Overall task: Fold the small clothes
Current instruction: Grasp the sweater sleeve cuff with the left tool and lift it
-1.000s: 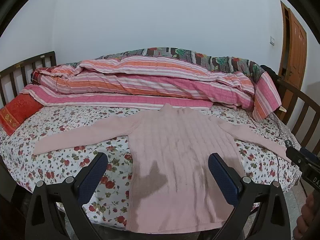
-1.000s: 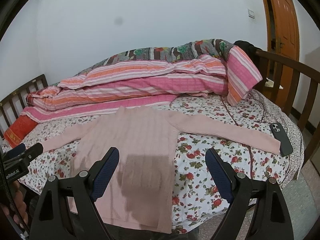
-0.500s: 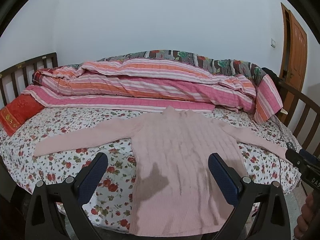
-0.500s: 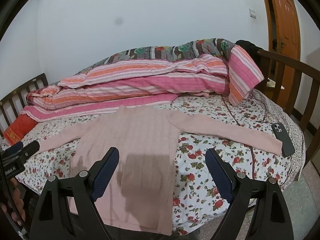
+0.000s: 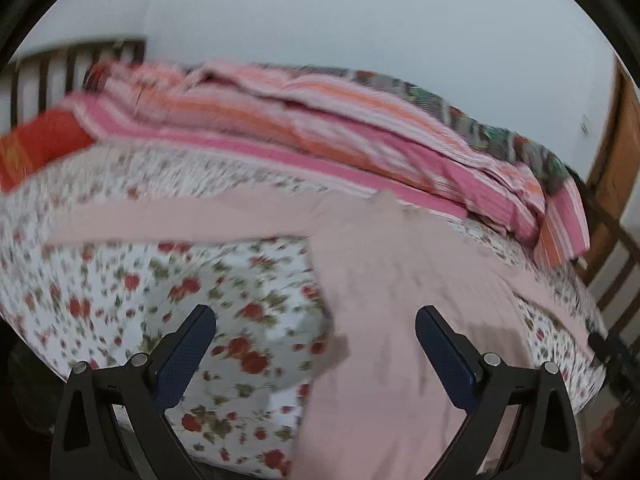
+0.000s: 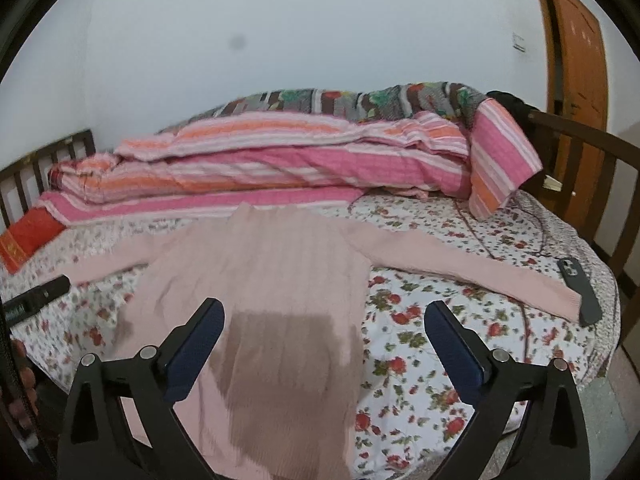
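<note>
A pale pink ribbed sweater (image 6: 256,276) lies flat and face up on the floral bed sheet (image 6: 424,344), both sleeves spread out to the sides. Its hem hangs over the bed's near edge. In the blurred left wrist view the sweater (image 5: 400,304) fills the right half and its left sleeve (image 5: 168,220) stretches leftward. My left gripper (image 5: 316,330) is open and empty above the sheet, beside the sweater's left edge. My right gripper (image 6: 322,320) is open and empty above the sweater's lower body. The left gripper's tip (image 6: 38,296) shows at the left of the right wrist view.
A striped pink and orange quilt (image 6: 280,164) is heaped along the back of the bed. A red cushion (image 6: 28,236) lies at the left. A dark phone (image 6: 580,288) lies by the right sleeve's cuff. Wooden bed rails (image 6: 592,168) rise at right, a wooden door (image 6: 576,40) beyond.
My left gripper has swung left and tilted, so its view is blurred and the sweater sits right of centre. My right gripper has barely moved. The sweater lies as before.
</note>
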Tool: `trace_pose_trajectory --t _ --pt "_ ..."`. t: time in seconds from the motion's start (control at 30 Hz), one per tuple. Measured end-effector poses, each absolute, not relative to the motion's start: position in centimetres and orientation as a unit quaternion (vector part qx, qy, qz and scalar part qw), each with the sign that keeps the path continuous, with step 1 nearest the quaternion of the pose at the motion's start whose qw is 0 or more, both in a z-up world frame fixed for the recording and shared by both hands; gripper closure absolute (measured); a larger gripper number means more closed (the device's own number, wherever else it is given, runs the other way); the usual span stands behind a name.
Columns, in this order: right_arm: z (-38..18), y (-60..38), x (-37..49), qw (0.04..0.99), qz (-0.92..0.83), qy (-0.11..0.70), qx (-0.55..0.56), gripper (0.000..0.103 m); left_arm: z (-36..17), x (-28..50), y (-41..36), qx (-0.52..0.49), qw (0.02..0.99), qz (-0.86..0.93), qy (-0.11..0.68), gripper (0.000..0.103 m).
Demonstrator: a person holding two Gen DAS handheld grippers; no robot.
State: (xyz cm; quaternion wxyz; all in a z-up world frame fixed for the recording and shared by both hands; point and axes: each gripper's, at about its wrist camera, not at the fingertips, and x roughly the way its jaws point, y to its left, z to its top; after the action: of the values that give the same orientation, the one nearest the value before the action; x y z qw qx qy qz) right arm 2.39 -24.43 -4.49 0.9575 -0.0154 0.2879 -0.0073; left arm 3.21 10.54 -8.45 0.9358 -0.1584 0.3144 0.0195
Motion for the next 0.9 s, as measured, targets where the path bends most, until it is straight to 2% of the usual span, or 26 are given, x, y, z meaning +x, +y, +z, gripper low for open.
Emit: trace_pose_trajectory --t 0.1,0.2,0.37,0.47,0.67,0.7,0.73,0.8,0.9 --pt "-6.1 -23.4 3.4 0.956 0.008 0.292 -0.035 0.004 -10.6 4.4 14.9 -0.191 0.925 0.045 0.325 0.003" --pt "-7.9 -22.6 4.3 0.953 0.019 0.299 -0.038 0.004 -12.2 5.3 19.9 -0.231 0.917 0.09 0.313 0.008" --pt "-10.7 -21.8 6.6 0.939 0.054 0.339 -0.012 0.004 -15.2 7.0 29.2 -0.317 0.886 0.144 0.305 0.021" --pt "-12.0 -22.0 8.3 0.928 0.066 0.365 0.02 0.006 -16.9 8.5 33.0 -0.344 0.869 0.167 0.313 0.034" --pt "-12.7 -22.3 10.1 0.924 0.065 0.377 0.032 0.01 -17.4 9.9 36.3 -0.358 0.867 0.209 0.277 0.05" --pt "-12.7 -22.5 10.4 0.924 0.061 0.375 0.033 0.011 -17.5 10.4 36.8 -0.356 0.865 0.221 0.276 0.06" --pt "-12.6 -22.8 10.6 0.925 0.059 0.374 0.036 0.014 -17.5 10.9 37.1 -0.354 0.863 0.23 0.278 0.077" --pt "-12.5 -23.3 11.1 0.924 0.057 0.377 0.034 0.016 -17.2 11.9 37.6 -0.345 0.863 0.231 0.289 0.096" --pt "-12.2 -24.2 11.7 0.927 0.038 0.373 0.028 0.017 -14.6 12.6 36.4 -0.313 0.881 0.227 0.272 0.096"
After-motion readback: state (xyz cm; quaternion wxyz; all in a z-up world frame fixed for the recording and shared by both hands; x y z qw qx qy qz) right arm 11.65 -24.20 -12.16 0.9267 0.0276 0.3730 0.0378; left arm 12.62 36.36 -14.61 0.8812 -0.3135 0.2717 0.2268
